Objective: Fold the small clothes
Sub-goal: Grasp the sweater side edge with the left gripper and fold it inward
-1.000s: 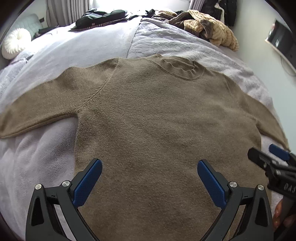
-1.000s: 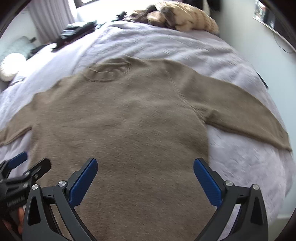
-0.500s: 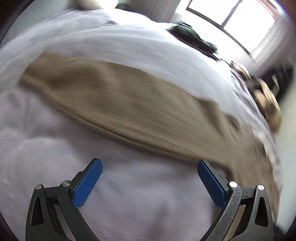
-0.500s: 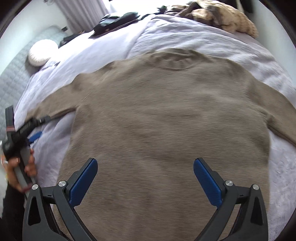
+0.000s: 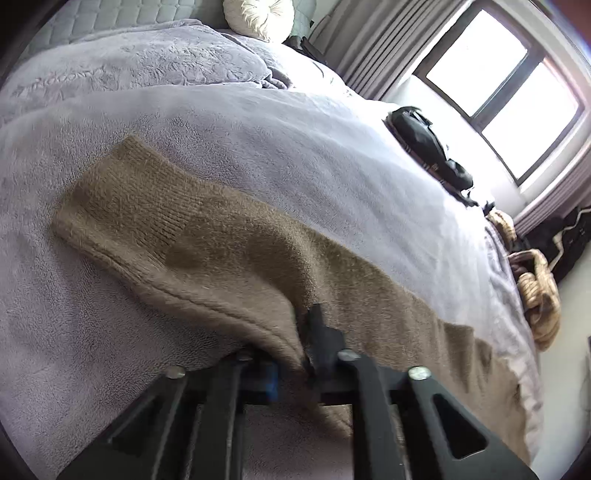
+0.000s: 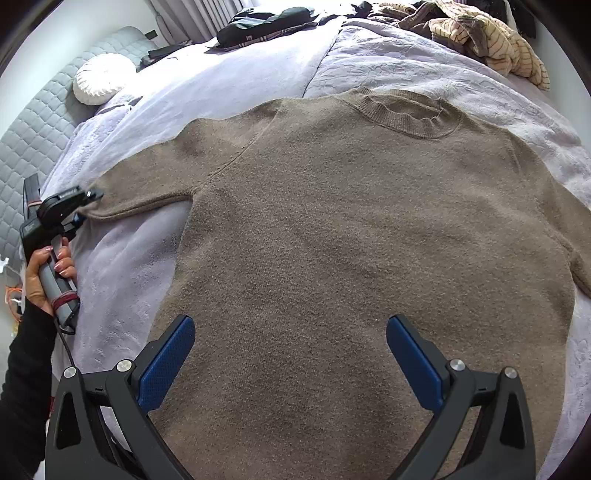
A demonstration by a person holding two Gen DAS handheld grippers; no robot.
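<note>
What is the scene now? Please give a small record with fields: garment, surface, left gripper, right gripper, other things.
garment: brown knit sweater, spread flat, front up, sleeves out
surface: bed with lilac fleece blanket
left gripper: left gripper shut on the edge of the sweater's sleeve
right gripper: right gripper open, above the sweater's lower body
other things: round white cushion, black bag, heap of striped clothes
</note>
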